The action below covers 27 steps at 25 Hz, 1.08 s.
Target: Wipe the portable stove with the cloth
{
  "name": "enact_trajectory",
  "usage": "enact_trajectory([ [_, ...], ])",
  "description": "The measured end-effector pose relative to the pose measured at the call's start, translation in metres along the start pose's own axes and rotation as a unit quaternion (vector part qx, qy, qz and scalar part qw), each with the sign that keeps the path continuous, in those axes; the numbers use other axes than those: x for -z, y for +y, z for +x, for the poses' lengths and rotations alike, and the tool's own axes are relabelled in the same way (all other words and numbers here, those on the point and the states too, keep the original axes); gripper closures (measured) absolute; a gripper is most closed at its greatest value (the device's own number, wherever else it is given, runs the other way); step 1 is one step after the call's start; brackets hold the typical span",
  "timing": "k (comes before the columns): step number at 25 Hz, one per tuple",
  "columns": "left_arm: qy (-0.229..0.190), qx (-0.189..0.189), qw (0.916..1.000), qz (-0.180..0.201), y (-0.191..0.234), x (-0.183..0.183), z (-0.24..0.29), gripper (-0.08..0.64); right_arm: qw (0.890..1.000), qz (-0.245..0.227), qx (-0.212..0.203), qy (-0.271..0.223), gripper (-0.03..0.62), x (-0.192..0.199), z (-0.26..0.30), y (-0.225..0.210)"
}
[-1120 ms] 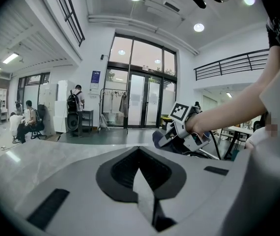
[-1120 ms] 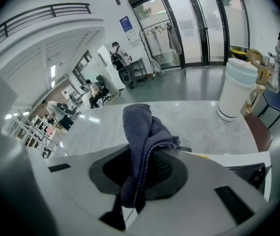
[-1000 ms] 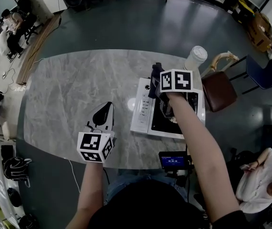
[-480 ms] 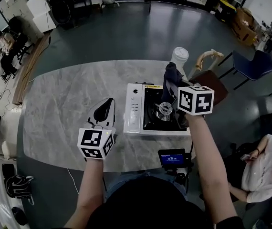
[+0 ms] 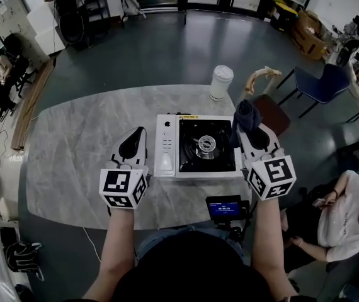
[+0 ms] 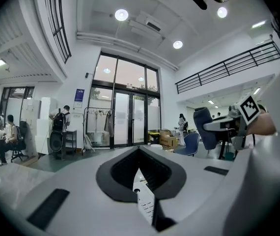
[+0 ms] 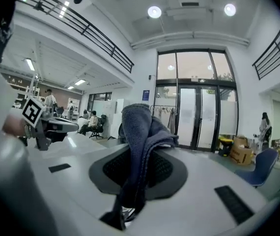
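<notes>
The portable stove (image 5: pixel 167 160) lies in the middle of the marble table (image 5: pixel 72 143), with a white control strip on its left and a black top with a round burner (image 5: pixel 206 145). My right gripper (image 5: pixel 250 129) hovers just off the stove's right edge, shut on a dark blue cloth (image 5: pixel 245 114). In the right gripper view the cloth (image 7: pixel 141 136) stands up bunched between the jaws of the right gripper (image 7: pixel 130 203). My left gripper (image 5: pixel 135 136) is beside the stove's left edge. In the left gripper view the left gripper (image 6: pixel 142 183) is shut and holds nothing.
A white lidded paper cup (image 5: pixel 221 80) stands at the table's far edge. A small device with a lit screen (image 5: pixel 225 208) sits at the near edge. A brown chair (image 5: pixel 274 113) and a blue chair (image 5: pixel 321 83) stand to the right. A person (image 5: pixel 349 216) sits at the lower right.
My right gripper has carried the cloth from above the stove's top rightward, off its right side and nearer to me. The left gripper has stayed beside the stove's left edge.
</notes>
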<state>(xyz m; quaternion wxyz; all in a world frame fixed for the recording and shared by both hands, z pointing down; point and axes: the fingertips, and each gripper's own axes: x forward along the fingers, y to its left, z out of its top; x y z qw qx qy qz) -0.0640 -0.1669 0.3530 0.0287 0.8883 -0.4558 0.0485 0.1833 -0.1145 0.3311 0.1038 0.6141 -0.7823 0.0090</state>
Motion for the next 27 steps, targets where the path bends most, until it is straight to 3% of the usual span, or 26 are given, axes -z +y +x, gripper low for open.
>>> enact_trajectory([
  [6, -0.024, 0.003, 0.9997, 0.007, -0.009, -0.013, 0.000, 0.549, 0.997, -0.068, 0.010, -0.042, 0.517, -0.001, -0.034, 0.016],
  [27, -0.042, 0.005, 0.9987, 0.029, -0.024, -0.024, -0.010, 0.549, 0.996, -0.052, 0.028, -0.060, 0.517, 0.012, -0.058, 0.001],
])
